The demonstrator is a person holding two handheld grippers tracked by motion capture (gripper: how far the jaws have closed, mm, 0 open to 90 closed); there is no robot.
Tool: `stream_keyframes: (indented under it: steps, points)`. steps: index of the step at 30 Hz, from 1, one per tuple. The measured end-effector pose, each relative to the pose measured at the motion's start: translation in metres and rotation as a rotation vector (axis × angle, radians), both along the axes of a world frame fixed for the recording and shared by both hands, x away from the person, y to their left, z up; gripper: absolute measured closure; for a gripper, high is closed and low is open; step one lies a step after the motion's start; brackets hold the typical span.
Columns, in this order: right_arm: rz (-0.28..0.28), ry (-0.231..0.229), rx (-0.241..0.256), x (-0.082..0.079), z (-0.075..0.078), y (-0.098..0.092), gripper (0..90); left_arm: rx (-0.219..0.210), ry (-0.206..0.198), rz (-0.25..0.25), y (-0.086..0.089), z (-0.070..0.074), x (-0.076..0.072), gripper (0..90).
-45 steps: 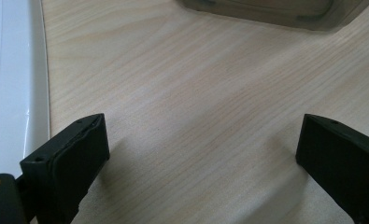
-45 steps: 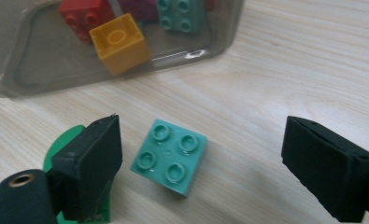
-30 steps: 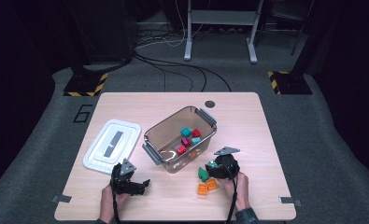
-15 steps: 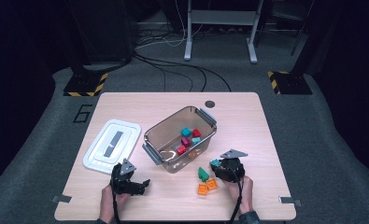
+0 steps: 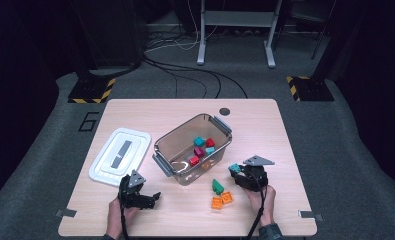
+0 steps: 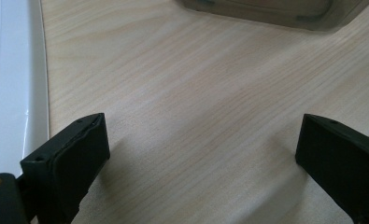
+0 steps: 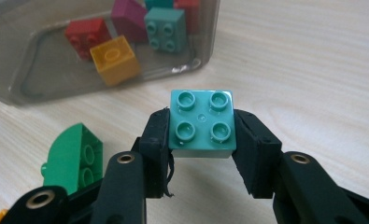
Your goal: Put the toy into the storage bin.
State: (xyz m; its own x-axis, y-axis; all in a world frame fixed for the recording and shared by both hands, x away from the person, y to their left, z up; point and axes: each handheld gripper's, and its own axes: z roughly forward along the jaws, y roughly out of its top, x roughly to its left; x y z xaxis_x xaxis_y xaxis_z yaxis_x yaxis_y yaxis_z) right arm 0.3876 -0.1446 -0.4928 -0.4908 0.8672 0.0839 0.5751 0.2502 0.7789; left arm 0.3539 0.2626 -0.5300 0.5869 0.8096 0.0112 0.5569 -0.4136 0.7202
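The right tool [image 7: 201,140] pinched a teal block [image 7: 201,122] by two opposite sides, studs up, at the centre of the right gripper view, just off the worktop [image 5: 265,125] and short of the clear bin [image 5: 161,149]. To finish the step well, the block wanted lifting clear above the bin's near wall before the jaws let go, keeping it level so it did not slip. The left tool [image 6: 205,154] rested spread and empty at the lower left of the high view, beside the white lid [image 5: 119,155]. A green block [image 7: 72,158] lay lower left, partly cut off; orange blocks [image 5: 221,199] stayed loose. How far the teal block hung above the wood was hard to judge.
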Motion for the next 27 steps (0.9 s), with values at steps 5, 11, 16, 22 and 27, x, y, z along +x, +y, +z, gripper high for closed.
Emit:
stream_keyframes:
  steps: [5,11,16,22,27]
  points:
    - [-0.006,-0.026,0.004,0.000,0.013,-0.002,58.3,0.000,0.000,0.000,0.000,0.000,0.000,2.7]
    - [-0.005,-0.064,0.014,0.000,0.029,-0.004,58.3,0.000,0.000,-0.001,0.000,0.000,0.000,2.7]
    - [-0.005,-0.095,0.021,-0.002,0.042,-0.005,58.3,0.000,0.000,0.001,0.000,0.000,0.000,2.6]
    - [-0.012,-0.123,0.034,-0.002,0.057,-0.006,58.3,0.000,0.000,0.000,0.000,0.000,0.000,2.6]
    - [-0.013,-0.148,0.032,-0.001,0.068,-0.007,58.3,0.002,0.005,-0.004,0.000,0.000,0.000,2.6]
